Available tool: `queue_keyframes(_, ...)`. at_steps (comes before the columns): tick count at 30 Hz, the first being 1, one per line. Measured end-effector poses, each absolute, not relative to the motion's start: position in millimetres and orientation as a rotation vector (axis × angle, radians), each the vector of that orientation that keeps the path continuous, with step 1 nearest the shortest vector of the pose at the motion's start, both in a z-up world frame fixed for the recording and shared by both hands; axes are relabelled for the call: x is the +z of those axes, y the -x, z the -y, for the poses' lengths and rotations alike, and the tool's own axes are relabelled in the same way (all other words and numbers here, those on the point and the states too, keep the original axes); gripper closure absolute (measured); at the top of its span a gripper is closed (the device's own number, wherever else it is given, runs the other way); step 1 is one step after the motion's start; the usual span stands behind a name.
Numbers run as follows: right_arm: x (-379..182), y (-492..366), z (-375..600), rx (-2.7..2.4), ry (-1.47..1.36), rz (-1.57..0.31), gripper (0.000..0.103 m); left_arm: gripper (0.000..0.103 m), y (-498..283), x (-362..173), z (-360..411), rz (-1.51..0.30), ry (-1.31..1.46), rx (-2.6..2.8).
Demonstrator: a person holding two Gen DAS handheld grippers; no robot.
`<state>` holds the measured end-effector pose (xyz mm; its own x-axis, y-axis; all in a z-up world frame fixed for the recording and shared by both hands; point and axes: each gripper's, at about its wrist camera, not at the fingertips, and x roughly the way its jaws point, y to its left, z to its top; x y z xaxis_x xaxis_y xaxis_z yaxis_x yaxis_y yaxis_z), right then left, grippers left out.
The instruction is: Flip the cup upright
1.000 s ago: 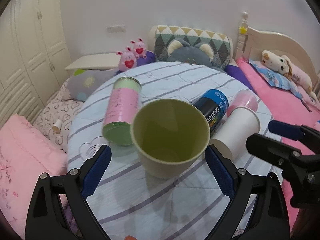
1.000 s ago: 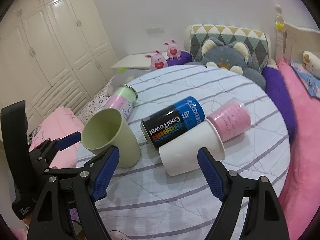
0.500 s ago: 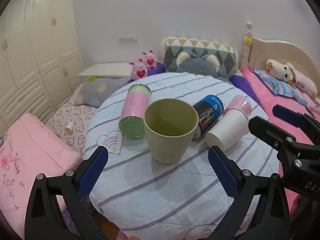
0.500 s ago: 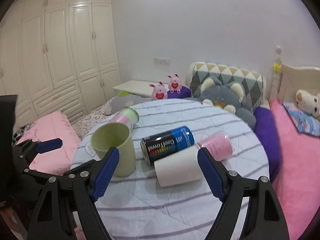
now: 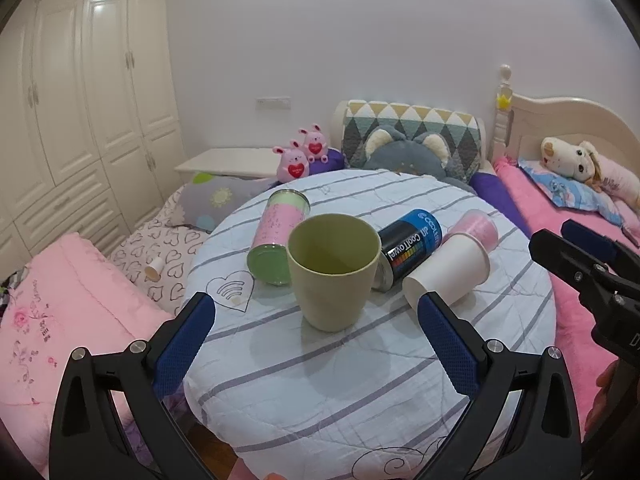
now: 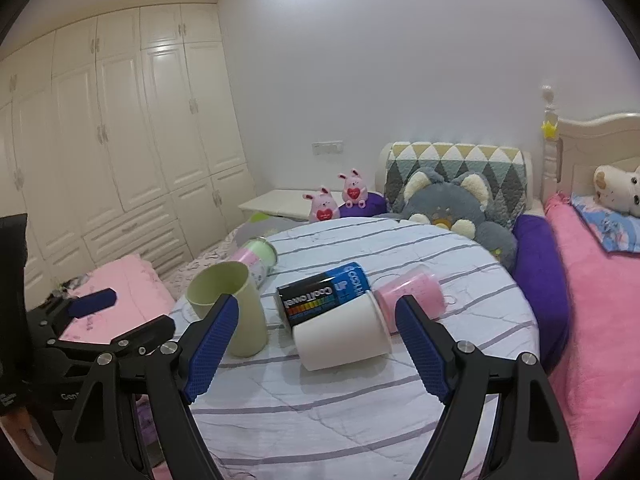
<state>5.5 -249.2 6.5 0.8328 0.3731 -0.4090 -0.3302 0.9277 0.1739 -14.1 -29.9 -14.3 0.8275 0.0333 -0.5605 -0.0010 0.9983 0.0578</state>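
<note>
A pale green cup point(image 5: 332, 272) stands upright, mouth up, on the round striped table point(image 5: 360, 368); it also shows in the right wrist view point(image 6: 232, 308). My left gripper point(image 5: 316, 344) is open and empty, held back from the cup on the near side. My right gripper point(image 6: 316, 344) is open and empty, above the table's near part; it shows at the right edge of the left wrist view point(image 5: 588, 256). A white paper cup point(image 5: 448, 276) lies on its side, also seen from the right wrist point(image 6: 344, 334).
A pink and green can point(image 5: 278, 240), a black and blue CoolTowel can point(image 5: 408, 248) and a pink cup point(image 5: 478, 230) lie on their sides behind the cups. Beds with pink covers and plush toys surround the table. White wardrobes point(image 6: 120, 140) stand at the left.
Both grippers have pulled back and up from the table; the objects look smaller and farther. The green cup stays upright, no longer between the left fingers.
</note>
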Motion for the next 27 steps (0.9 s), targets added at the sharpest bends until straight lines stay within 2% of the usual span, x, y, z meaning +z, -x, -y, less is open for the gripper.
queue_keyframes(9,7.0,6.7,248.5,0.305,0.019,-0.378,0.021,0.001,20.7,-14.1,42.2,-0.577,-0.069,0.05)
queue_keyframes(27,0.0,2.5,252.5,0.299,0.039,-0.403,0.021,0.001,22.2,-12.6,48.1,-0.569,-0.065,0.065)
